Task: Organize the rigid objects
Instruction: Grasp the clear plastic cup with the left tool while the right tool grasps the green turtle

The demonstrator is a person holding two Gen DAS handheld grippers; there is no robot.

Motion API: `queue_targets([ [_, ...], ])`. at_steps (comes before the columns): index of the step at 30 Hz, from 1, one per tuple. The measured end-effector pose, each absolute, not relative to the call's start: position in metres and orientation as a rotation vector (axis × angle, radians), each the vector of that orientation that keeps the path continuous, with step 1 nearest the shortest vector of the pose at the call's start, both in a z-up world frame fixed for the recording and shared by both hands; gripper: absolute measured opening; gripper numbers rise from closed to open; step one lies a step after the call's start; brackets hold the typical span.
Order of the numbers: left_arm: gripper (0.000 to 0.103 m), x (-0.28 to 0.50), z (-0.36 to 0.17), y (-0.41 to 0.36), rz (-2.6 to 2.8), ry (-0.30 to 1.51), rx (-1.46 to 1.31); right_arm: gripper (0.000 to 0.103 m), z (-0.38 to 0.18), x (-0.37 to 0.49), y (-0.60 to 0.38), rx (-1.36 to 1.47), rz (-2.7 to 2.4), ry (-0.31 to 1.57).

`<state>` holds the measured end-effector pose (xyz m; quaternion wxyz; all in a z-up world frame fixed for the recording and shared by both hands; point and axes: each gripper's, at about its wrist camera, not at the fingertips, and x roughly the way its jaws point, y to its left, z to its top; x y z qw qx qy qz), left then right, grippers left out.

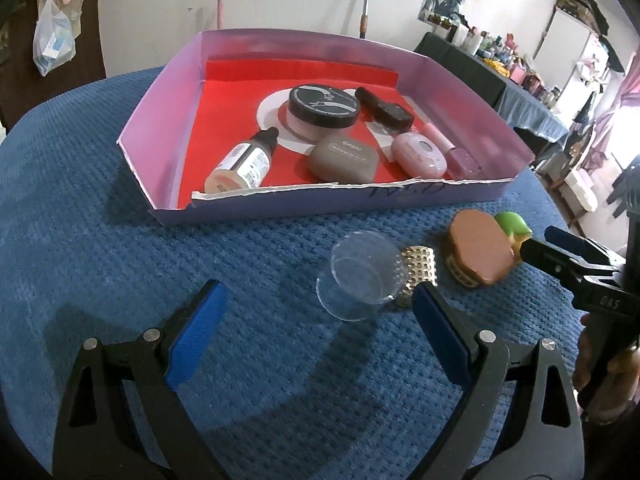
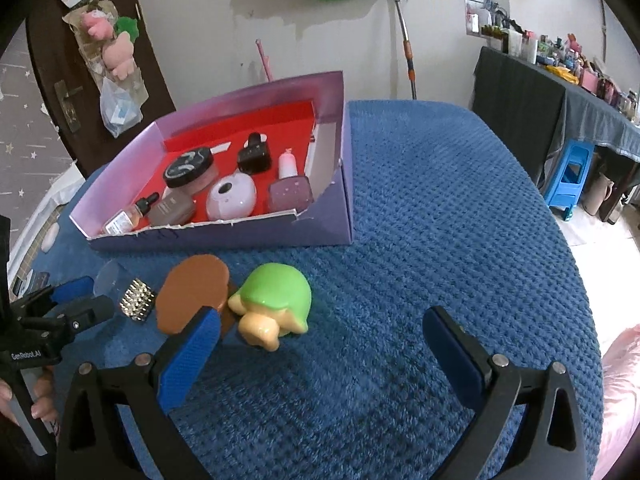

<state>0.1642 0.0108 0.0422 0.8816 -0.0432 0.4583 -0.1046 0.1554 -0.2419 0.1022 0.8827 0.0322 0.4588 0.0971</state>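
Progress looks well past halfway. From the left wrist view, the purple box on the blue worktop already holds a black-lidded jar, a dropper bottle, a grey case, a pink case, a dark bottle and a nail polish; the left hand-held gripper hangs open and empty near a clear cup and a gold studded piece. From the right wrist view, the right hand-held gripper, jaws spread and holding nothing, sits just short of the green turtle toy, beside a brown compact. I judge these four items outside the box remain.
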Motion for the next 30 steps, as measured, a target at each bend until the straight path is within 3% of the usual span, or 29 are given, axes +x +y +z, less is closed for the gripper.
queue_targets([
  [10,0.094,0.173,0.037,0.011,-0.217,0.963,-0.072,0.102,0.091,0.166,-0.230,0.006,0.203,0.977],
  [17,0.084,0.172,0.037,0.007,-0.240,0.954,-0.065,0.084,0.091,0.166,-0.224,0.003,0.242,0.971],
  [19,0.076,0.171,0.036,0.006,-0.253,0.956,-0.069,0.080,0.092,0.164,-0.222,0.003,0.254,0.967],
  [21,0.076,0.170,0.036,0.004,-0.256,0.955,-0.064,0.077,0.092,0.164,-0.222,0.008,0.265,0.962],
  [27,0.039,0.167,0.038,0.005,-0.316,0.956,-0.101,0.049,0.092,0.163,-0.219,0.054,0.346,0.950],
  [30,0.039,0.165,0.042,0.006,-0.318,0.946,-0.103,0.049,0.093,0.160,-0.219,0.051,0.339,0.940],
])
